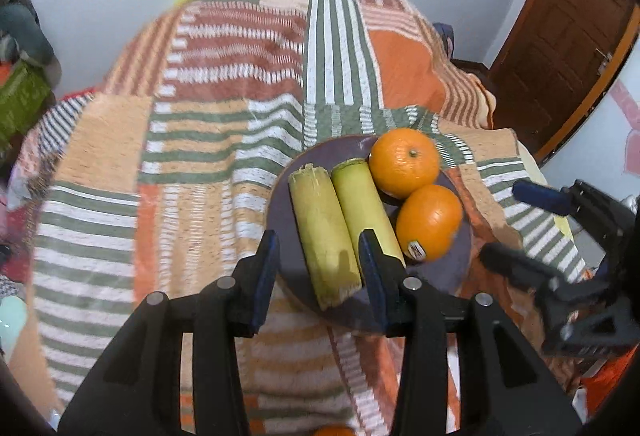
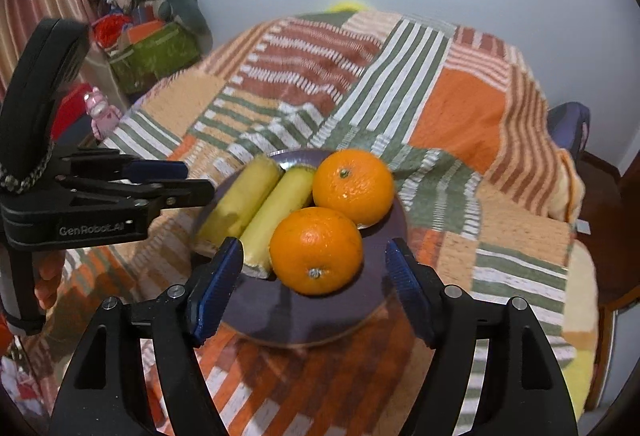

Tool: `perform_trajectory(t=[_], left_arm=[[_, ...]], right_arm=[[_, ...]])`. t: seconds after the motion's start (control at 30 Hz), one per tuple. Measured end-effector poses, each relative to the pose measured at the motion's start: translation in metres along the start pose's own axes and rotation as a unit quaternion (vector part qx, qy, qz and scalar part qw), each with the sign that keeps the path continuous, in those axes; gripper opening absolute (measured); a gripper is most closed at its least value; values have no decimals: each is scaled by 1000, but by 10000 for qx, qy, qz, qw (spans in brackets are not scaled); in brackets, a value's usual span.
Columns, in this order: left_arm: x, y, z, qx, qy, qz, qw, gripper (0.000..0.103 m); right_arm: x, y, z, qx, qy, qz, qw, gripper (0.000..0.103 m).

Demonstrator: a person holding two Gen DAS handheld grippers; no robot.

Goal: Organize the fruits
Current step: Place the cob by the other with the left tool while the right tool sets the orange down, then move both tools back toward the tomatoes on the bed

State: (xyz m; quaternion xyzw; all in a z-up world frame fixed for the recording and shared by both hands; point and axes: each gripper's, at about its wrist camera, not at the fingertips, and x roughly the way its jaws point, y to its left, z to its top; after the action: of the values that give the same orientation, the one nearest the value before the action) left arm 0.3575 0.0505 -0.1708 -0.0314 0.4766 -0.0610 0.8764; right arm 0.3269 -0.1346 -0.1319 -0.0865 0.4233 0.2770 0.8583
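A purple plate lies on a striped patchwork blanket. It holds two yellow-green cane pieces side by side and two oranges to their right. My left gripper hovers over the near end of the left cane piece, jaws open, pads clear of it. My right gripper is open above the plate, with the near orange between its fingers but untouched. The far orange and the cane pieces sit behind. Each gripper shows in the other's view: the right gripper, the left gripper.
The blanket covers the whole surface up to a pale wall. A sliver of another orange shows at the bottom edge. A brown door stands at right. A green box, piled clutter and a pink toy lie at left.
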Motion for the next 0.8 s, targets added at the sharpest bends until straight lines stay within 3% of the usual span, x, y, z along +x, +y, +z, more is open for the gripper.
perform_trajectory(t=[0.23, 0.3, 0.47, 0.6, 0.8], left_arm=[[-66, -8, -28, 131, -415, 61, 9990, 41], [-84, -10, -39, 179, -479, 61, 9987, 41], [-115, -16, -68, 262, -628, 111, 9976, 52], [-127, -22, -93, 278, -623, 76, 9976, 62], [-125, -37, -129, 386, -407, -108, 9984, 65]], right_arm=[[-62, 14, -11, -29, -440, -140, 9989, 72], [-77, 19, -18, -45, -544, -190, 9983, 77], [-106, 31, -41, -75, -707, -294, 9970, 79], [-114, 40, -63, -65, -719, -394, 9966, 79], [-112, 42, -91, 132, -550, -352, 9978, 80]])
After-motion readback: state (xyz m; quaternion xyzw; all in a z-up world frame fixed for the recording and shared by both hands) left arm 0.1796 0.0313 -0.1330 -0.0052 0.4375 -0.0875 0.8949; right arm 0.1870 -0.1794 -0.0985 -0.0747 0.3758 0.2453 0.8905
